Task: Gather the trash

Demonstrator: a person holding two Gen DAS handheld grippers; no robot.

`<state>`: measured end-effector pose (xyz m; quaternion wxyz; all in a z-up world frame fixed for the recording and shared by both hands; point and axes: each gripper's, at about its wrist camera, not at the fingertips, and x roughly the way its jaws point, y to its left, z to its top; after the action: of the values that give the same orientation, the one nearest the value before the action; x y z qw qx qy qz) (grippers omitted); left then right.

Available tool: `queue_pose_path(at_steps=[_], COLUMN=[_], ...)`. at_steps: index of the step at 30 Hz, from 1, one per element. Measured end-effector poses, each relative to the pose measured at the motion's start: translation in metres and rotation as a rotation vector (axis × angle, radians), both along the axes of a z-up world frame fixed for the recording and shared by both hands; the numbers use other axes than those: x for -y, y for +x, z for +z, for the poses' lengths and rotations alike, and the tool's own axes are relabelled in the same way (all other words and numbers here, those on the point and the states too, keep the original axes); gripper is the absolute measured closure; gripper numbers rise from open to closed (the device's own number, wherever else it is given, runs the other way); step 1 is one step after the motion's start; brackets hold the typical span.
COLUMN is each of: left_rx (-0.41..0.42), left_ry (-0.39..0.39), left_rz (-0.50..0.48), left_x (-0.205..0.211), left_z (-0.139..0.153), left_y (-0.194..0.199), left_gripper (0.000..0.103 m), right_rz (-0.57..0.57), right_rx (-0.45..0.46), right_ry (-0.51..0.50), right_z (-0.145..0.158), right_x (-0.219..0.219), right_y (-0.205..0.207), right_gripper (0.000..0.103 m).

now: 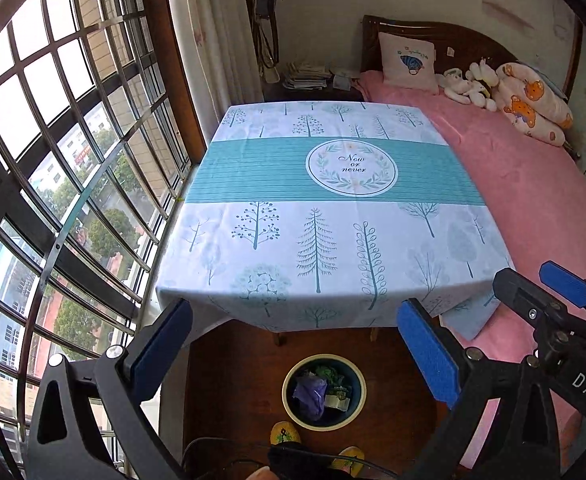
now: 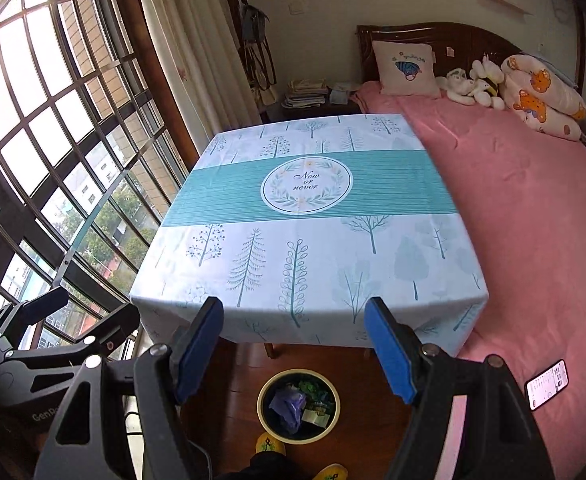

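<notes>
A pink-covered bed (image 2: 533, 240) fills the right side of the room, with a square pillow (image 2: 407, 70) and soft toys (image 2: 475, 86) against its dark headboard. A barred window (image 1: 53, 160) takes up the left side. Between them stands the bench (image 2: 305, 248), covered by a pale cloth printed with trees and crossed by a teal band bearing a round "Now or never" emblem; its top carries nothing.

On the wooden floor just before the bench's near edge sits a round bin (image 1: 325, 390) with a pale rim. The trash (image 1: 311, 396) lies inside it: a crumpled purple piece, something green, and what looks like a small printed packet, though the view is too small to be sure.

The left gripper (image 1: 297, 352) hangs above the bin, its blue-padded jaws spread wide with nothing between them. The right gripper (image 2: 297, 350) is likewise held wide apart and empty, above the same bin. A phone (image 2: 546, 384) with a lit screen lies on the bed's near edge. Yellow slippers (image 1: 285, 432) show below the bin.
</notes>
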<state>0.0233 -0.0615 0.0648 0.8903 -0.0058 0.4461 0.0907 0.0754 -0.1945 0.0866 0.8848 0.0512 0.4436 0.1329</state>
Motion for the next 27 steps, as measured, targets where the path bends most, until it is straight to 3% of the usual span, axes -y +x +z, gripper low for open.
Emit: queue_pose_path(at_steps=[27], left_rx=[0.003], left_ry=[-0.01], left_rz=[-0.03], left_x=[-0.011], left_z=[0.002], left_y=[0.018], left_gripper=[0.002], right_rz=[-0.043], right_rx=[0.002], right_ry=[-0.002], right_z=[0.002], right_x=[-0.012], right_y=[0.002], right_gripper=[0.03])
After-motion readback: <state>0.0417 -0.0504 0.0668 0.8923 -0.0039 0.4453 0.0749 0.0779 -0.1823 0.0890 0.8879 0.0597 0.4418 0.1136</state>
